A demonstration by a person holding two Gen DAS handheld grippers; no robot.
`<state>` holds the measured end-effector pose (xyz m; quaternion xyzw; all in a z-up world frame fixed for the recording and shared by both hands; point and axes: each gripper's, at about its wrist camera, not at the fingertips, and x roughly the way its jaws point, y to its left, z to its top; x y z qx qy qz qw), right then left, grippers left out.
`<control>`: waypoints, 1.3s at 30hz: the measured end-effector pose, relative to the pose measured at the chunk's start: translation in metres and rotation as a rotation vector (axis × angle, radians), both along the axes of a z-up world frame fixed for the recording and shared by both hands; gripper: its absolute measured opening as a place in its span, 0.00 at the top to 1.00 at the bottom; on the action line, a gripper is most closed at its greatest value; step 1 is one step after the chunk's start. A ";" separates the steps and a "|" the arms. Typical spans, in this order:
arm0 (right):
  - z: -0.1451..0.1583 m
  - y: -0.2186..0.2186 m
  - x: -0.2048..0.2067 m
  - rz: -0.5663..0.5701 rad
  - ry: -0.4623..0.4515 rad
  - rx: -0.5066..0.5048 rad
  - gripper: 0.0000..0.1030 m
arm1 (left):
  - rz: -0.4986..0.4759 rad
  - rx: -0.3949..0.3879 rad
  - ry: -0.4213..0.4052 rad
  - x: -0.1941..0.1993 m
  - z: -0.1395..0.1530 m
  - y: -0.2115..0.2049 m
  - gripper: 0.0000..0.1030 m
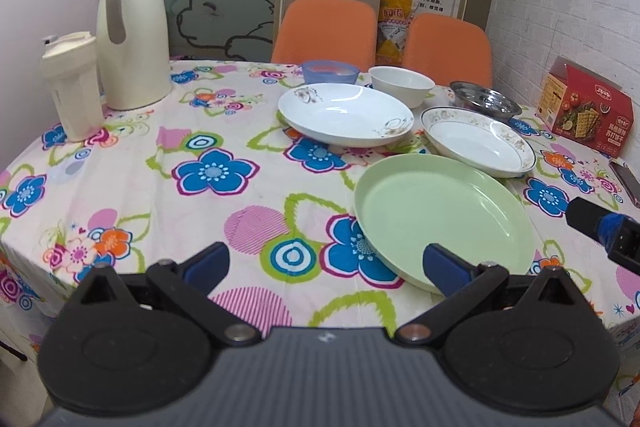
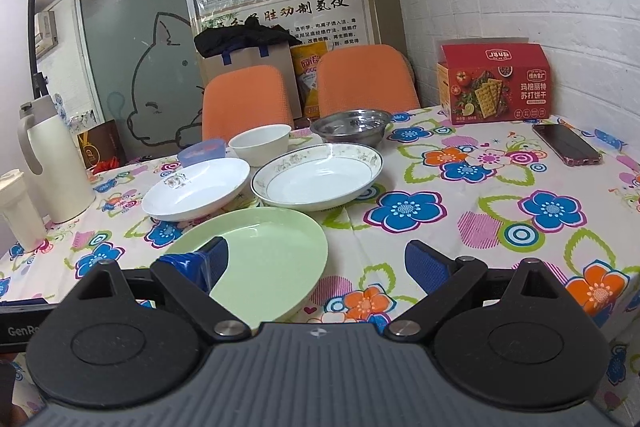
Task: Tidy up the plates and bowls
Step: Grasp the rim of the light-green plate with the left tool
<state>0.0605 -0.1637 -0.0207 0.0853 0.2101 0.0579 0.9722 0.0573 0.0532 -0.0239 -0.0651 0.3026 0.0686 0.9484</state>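
A light green plate lies nearest on the flowered tablecloth. Behind it sit a white plate with a small flower print and a rimmed white plate with a dark edge line. Farther back stand a blue bowl, a white bowl and a steel bowl. My left gripper is open just before the green plate's near rim. My right gripper is open over that plate's right edge; it also shows as a dark tip.
A cream thermos jug and cream bottle stand at the left. A red cracker box and a phone are at the right by the brick wall. Two orange chairs back the table.
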 end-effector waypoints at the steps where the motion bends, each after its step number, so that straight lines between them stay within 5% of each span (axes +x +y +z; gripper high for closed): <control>1: 0.000 0.001 0.001 0.004 0.000 -0.003 0.20 | 0.000 0.000 -0.001 0.002 0.000 0.001 0.00; 19: -0.020 0.001 0.055 0.050 0.118 -0.049 0.20 | -0.044 -0.001 0.091 0.057 -0.003 0.038 0.01; 32: -0.044 0.017 0.094 0.148 0.242 -0.178 0.20 | -0.222 -0.059 0.168 0.116 -0.022 0.017 0.01; 35: -0.048 0.020 0.097 0.159 0.250 -0.187 0.20 | -0.249 -0.053 0.176 0.123 -0.025 0.008 0.08; 37: -0.049 0.020 0.098 0.160 0.243 -0.176 0.19 | -0.277 -0.045 0.203 0.127 -0.029 0.004 0.28; 39: -0.049 0.022 0.100 0.170 0.240 -0.178 0.20 | -0.282 -0.005 0.201 0.127 -0.032 -0.002 0.36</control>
